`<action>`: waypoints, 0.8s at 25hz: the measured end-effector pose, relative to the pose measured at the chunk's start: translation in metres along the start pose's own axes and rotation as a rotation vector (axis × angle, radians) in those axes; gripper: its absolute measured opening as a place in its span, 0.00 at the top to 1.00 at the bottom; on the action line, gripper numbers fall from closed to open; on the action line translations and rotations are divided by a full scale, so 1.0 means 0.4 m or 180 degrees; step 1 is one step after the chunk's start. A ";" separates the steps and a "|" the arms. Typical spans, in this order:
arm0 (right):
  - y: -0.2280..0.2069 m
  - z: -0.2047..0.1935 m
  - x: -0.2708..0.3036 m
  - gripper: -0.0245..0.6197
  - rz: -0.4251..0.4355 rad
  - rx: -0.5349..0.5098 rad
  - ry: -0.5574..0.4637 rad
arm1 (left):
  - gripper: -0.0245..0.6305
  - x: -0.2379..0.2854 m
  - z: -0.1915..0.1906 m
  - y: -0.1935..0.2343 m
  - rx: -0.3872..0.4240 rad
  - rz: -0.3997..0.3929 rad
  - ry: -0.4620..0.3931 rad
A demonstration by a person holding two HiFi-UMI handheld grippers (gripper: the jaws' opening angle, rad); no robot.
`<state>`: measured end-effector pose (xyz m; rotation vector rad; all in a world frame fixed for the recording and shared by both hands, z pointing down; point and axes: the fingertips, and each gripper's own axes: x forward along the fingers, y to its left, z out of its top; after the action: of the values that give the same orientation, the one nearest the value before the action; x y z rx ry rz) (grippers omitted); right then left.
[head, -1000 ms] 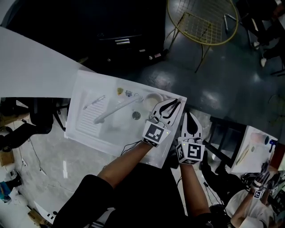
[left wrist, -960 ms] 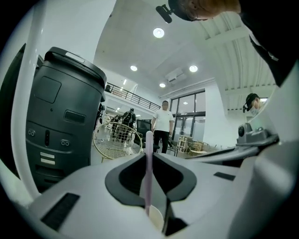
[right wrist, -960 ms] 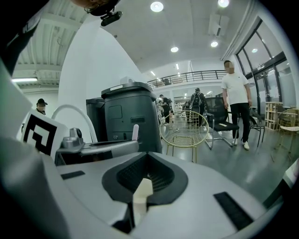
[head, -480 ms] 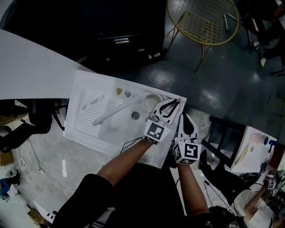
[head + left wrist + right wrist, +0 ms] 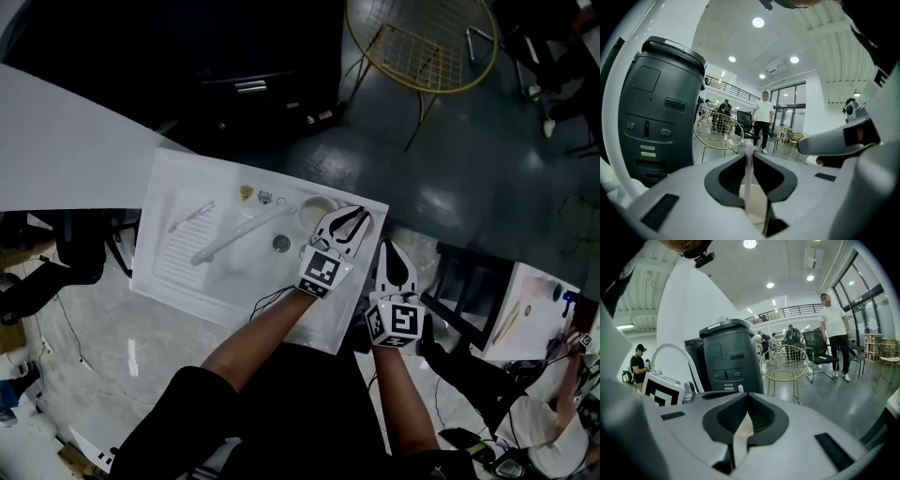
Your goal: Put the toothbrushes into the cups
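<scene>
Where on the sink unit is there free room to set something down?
Free: the ribbed drainboard, on the person's side of the loose toothbrush. Crowded: the back right corner, where the cup, the faucet and the left gripper with its held toothbrush bunch together.

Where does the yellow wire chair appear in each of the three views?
Head view: the yellow wire chair at the top edge, right of centre.
Left gripper view: the chair left of centre, above the jaws.
Right gripper view: the chair right of centre, above the jaws.
Shared landmark: the dark grey bin, left of the chair everywhere.
</scene>
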<state>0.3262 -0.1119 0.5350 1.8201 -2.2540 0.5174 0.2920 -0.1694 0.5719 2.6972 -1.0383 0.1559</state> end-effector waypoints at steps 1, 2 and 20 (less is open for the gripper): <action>-0.001 -0.004 -0.004 0.93 -0.0009 0.0010 0.0010 | 0.87 -0.001 0.000 -0.002 0.0004 -0.0010 -0.0002; -0.001 -0.009 -0.008 0.93 -0.0015 0.0015 0.0020 | 0.87 -0.001 0.000 -0.003 0.0006 -0.0015 -0.0002; -0.009 -0.011 -0.135 0.93 -0.0101 0.0029 -0.0111 | 0.87 -0.092 0.044 -0.079 -0.0064 0.0063 -0.0140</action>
<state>0.3416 -0.0619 0.5198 1.8802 -2.2447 0.4950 0.2861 -0.1275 0.5419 2.6844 -1.0736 0.0896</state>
